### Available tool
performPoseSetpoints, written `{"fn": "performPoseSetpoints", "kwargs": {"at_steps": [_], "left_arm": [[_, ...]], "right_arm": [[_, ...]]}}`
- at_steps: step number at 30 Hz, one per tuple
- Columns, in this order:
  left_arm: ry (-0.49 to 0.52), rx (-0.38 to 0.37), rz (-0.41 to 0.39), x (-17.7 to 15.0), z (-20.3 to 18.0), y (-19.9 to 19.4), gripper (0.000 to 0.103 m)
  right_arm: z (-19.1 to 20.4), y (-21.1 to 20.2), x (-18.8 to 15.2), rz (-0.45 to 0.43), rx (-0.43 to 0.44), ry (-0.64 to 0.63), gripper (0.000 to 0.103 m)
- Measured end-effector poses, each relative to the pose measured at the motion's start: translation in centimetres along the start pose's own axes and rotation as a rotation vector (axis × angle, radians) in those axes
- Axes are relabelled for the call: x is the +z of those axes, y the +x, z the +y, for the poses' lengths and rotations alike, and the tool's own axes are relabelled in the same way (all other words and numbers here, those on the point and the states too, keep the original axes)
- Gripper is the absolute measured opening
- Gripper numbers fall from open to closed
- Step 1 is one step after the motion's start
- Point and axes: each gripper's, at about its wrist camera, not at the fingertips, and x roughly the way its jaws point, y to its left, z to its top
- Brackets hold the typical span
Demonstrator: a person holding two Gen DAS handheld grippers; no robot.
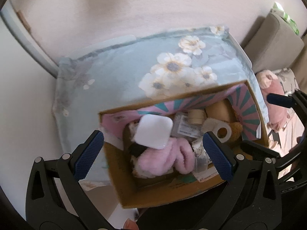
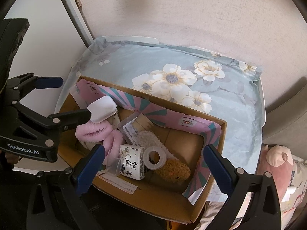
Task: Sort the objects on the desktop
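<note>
Nearest the lens, the left gripper [image 1: 153,151] is hanging over the cardboard box [image 1: 122,187] with its blue-padded fingers spread wide and nothing between them. The right gripper [image 2: 153,164] is likewise gaping wide and empty above the near side of the same box. Just beyond the fingers, the sorted things are lying inside the box: a pink fluffy item [image 2: 96,132] is sitting toward its left side, a printed packet [image 2: 132,164] is resting beside a clear tape roll [image 2: 154,157], and a brown plush toy [image 2: 172,169] is lying just right of the roll. A white rounded case [image 2: 102,108] is perching on the pile at the box's left end, close to the tip of the left gripper's finger; whether they are touching cannot be told. The box is standing on a pale blue floral cloth [image 2: 220,103] covering a table, with the bare flowered area stretching behind it. Farther right, a pink plush [image 2: 276,157] is lying off the table, and a pale wall [image 2: 191,15] is rising beyond.
</note>
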Motion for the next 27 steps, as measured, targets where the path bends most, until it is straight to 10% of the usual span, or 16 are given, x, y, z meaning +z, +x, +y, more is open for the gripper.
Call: {"fn": "performPoseSetpoints", "kwargs": {"at_steps": [16, 27], "left_arm": [[-0.177, 0.076, -0.205, 3.5, 3.2, -10.6, 0.103], [-0.232, 0.199, -0.277, 2.6, 4.2, -10.0, 0.103]], "right_arm": [[-1.1, -8.3, 3.2, -0.068, -0.083, 0.239, 0.102], [-2.7, -8.5, 3.0, -0.178, -0.251, 0.364, 0.102]]}}
